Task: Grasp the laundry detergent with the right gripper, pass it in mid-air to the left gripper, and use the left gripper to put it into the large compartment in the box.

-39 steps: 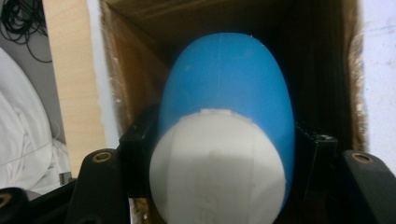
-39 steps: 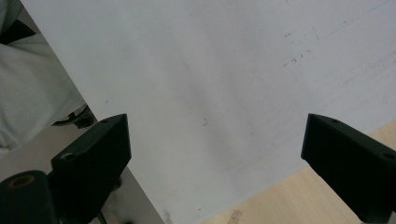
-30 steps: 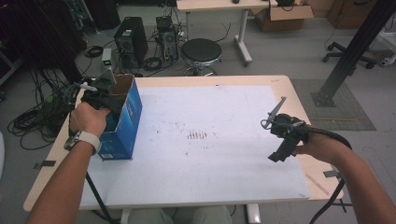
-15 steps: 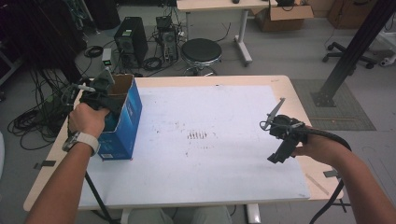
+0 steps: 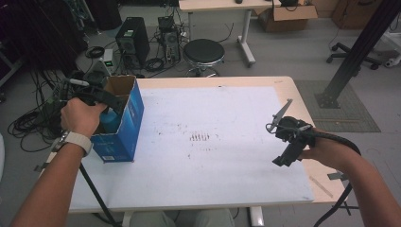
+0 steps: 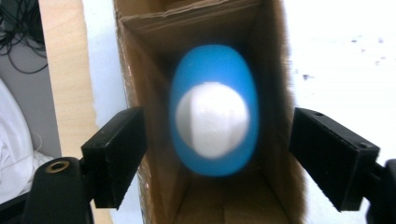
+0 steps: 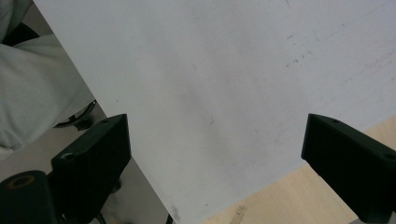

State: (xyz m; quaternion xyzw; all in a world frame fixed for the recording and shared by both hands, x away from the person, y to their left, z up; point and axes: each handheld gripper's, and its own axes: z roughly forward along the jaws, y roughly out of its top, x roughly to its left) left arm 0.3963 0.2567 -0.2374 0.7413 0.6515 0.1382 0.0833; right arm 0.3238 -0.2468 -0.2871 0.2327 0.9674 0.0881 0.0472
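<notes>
At nine o'clock on the table (image 5: 222, 198), the left gripper (image 6: 215, 158) hangs over the open blue box (image 5: 120, 127). Its jaws have just been opening and now stand apart, holding nothing; the blue bottle (image 6: 214, 109) with its white cap sits free inside the box (delivery looks done). At four o'clock the right gripper (image 7: 215, 168) hovers wide open and empty above the white mat (image 5: 198, 142). Only the withdrawal seems left.

White sheet (image 5: 198, 142) covering most of wooden table (image 5: 302, 94). Beyond it, round black stool (image 5: 203, 52), computer tower (image 5: 132, 42), tangled cables (image 5: 28, 123) on grey floor, open cardboard carton (image 5: 288, 14), black slanted post (image 5: 354, 52).
</notes>
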